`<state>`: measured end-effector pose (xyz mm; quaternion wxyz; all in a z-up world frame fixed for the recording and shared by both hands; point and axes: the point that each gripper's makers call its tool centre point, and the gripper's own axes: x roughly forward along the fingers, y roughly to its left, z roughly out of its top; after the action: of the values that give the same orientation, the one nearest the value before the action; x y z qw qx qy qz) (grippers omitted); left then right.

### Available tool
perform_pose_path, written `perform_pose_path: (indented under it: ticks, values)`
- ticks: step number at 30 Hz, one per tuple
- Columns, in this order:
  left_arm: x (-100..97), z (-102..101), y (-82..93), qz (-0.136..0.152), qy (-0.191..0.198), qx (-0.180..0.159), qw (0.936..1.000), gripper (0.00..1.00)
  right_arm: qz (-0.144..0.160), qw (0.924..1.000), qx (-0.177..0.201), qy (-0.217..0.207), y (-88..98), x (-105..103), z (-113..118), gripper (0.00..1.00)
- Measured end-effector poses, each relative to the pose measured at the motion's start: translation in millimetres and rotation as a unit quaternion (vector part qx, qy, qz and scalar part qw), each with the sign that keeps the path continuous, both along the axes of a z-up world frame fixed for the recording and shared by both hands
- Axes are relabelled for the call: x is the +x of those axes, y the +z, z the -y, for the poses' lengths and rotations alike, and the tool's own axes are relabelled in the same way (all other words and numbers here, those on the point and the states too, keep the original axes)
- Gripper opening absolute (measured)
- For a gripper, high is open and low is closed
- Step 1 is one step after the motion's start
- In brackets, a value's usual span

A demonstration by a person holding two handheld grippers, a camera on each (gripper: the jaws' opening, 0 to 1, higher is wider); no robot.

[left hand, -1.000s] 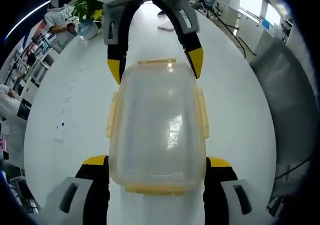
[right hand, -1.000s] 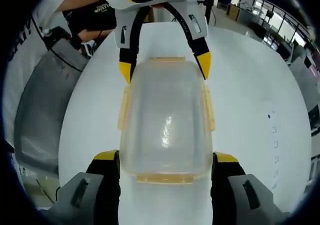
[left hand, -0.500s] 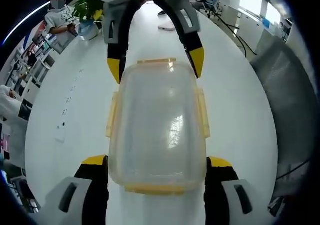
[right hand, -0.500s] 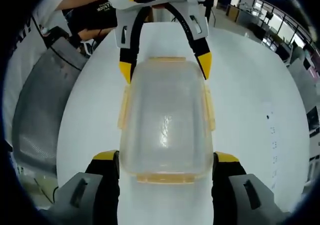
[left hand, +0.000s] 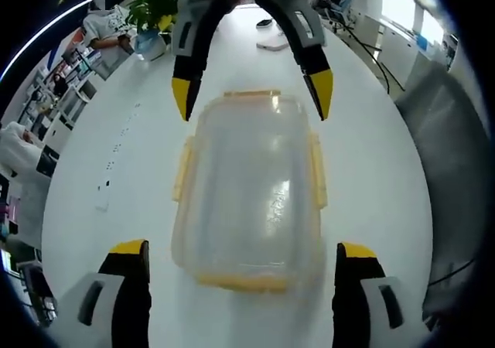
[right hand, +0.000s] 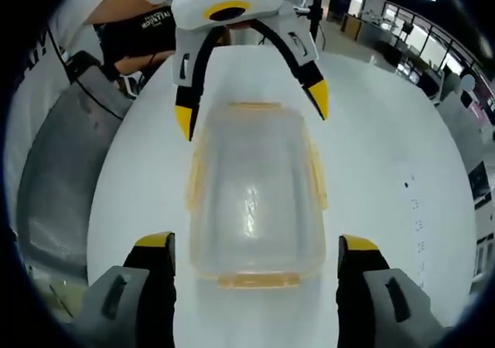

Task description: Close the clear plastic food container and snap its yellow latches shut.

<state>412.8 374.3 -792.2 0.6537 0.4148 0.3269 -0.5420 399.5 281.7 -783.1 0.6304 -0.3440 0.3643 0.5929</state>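
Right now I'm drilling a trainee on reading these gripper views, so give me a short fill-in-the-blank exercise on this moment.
1. The clear container rests on a ____ table.
2. Its latches are coloured ____.
3. The left gripper has its jaws ____, standing apart from the container's sides.
4. The right gripper faces the left one from the container's ____ end.

Missing words: white; yellow; open; opposite

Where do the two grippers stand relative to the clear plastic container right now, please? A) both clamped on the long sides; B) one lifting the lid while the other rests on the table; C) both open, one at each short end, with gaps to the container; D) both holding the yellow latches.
C: the left gripper and right gripper are both spread wider than the container, facing each other from its opposite ends, with white table showing between the jaws and the container.
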Motion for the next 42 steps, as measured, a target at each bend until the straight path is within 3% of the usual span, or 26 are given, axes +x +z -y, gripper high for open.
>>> perform_pose_path:
  ticks: [4,7,20,24,31,36,39,42]
  values:
    - [-3.2,-2.5,3.3,-0.001,0.006,-0.003,1.0000,0.99,0.004,1.0000,-0.001,-0.003,2.7,-3.8,0.4,0.88]
    - [-6.2,-3.5,5.2,-0.001,0.009,-0.006,0.9999,0.99,0.011,0.9999,0.008,-0.009,5.5,-5.6,-0.2,1.00]
    - [-20.7,-7.1,22.3,0.012,0.036,-0.043,0.9984,0.99,0.036,0.9986,0.023,-0.031,22.3,-14.9,2.2,1.00]
    - [-25.0,-15.4,22.9,0.031,0.049,-0.038,0.9976,0.99,0.048,0.9977,0.033,-0.035,25.2,-22.4,0.5,1.00]
    - [-40.8,-26.0,32.3,0.042,0.084,-0.066,0.9934,0.99,0.059,0.9969,0.037,-0.036,30.9,-40.0,0.9,1.00]
    - [-52.3,-27.4,47.7,0.062,0.113,-0.119,0.9845,0.99,0.069,0.9941,0.061,-0.058,38.8,-47.7,2.0,1.00]
    - [-59.8,-31.7,52.2,0.086,0.113,-0.121,0.9824,0.99,0.079,0.9917,0.071,-0.072,42.0,-51.6,5.5,1.00]
    - [-67.4,-34.4,55.8,0.090,0.125,-0.132,0.9792,0.99,0.084,0.9901,0.077,-0.082,43.6,-60.2,7.5,1.00]
